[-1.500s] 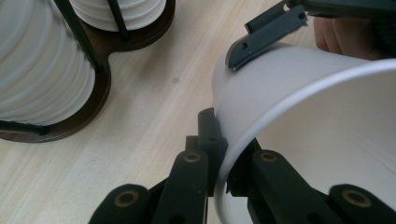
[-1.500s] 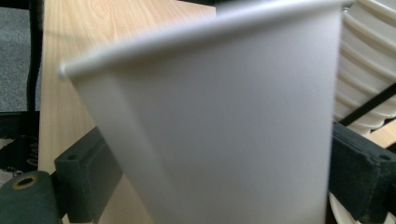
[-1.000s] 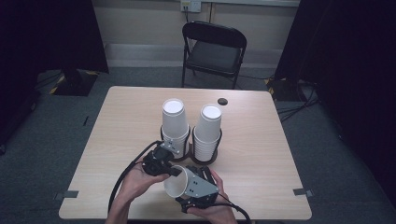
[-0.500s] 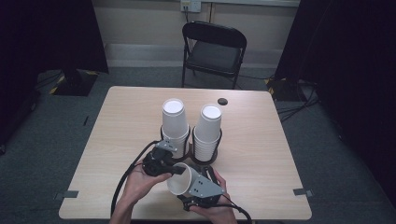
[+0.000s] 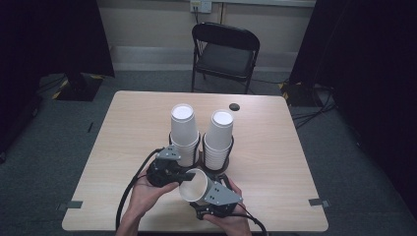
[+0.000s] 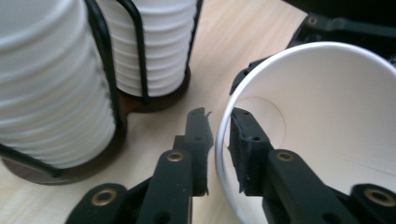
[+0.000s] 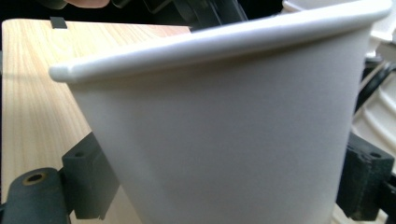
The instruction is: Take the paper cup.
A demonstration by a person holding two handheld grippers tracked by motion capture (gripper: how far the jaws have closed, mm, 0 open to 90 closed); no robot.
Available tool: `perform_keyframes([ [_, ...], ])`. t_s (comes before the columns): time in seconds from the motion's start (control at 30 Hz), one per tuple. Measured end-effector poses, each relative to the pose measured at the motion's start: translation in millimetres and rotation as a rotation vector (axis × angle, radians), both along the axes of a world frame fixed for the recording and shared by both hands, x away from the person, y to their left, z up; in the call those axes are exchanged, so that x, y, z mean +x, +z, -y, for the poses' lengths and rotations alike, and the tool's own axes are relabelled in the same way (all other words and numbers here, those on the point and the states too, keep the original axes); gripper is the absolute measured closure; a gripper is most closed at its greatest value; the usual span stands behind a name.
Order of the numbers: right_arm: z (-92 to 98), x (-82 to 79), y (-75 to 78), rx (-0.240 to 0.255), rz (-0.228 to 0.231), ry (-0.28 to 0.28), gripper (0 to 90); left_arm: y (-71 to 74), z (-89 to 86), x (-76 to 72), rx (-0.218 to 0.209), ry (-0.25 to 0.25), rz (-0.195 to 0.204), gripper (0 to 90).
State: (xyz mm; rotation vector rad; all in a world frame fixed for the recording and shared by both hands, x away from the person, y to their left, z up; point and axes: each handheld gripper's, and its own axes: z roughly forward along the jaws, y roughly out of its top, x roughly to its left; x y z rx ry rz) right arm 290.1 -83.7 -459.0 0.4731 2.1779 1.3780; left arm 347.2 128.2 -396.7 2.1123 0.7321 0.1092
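Cup (image 5: pixel 195 185): held on its side just above the bench's near edge, mouth turned toward the left claw, so that it can be handed over.
Right claw (image 7: pixel 224 186): closed across the cup's body, carrying it.
Left claw (image 6: pixel 219 144): jaws have just been opening; the rim stands between them, unpinched.
Stacks in the wire holder (image 5: pixel 169 135): left upright mid-bench.

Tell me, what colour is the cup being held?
White, inside and out; the cup shows best in the left gripper view.

high: above, looking forward-down on table (image 5: pixel 275 147) | tool views: close, level | shared: paper cup (image 5: pixel 194 185)
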Motion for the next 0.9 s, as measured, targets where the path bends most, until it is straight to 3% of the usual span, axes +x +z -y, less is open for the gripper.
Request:
perform_keyframes([
  [0.07,2.2,1.1,-0.7,0.013,-0.016,-0.009,11.9,-1.3,-1.9,-0.3,-0.017,0.033,0.001,70.1],
  [0.27,7.3,3.9,-1.1,0.042,-0.044,-0.017,12.1,-6.4,-5.4,-2.5,-0.041,0.056,0.026,63.6],
  [0.47,8.8,6.1,-2.3,0.05,-0.052,-0.033,12.1,-8.6,-8.7,-8.5,-0.08,0.097,0.11,57.8],
  [0.6,10.7,10.2,-4.8,0.041,-0.073,-0.035,12.1,-12.7,-13.5,-10.9,-0.132,0.123,0.132,54.2],
  [0.8,18.2,10.7,-7.1,0.069,-0.09,-0.059,12.2,-22.1,-18.8,-14.9,-0.194,0.159,0.162,39.8],
  [0.9,24.3,11.1,-7.3,0.09,-0.112,-0.068,12.3,-27.3,-21.1,-17.9,-0.191,0.176,0.182,35.4],
])
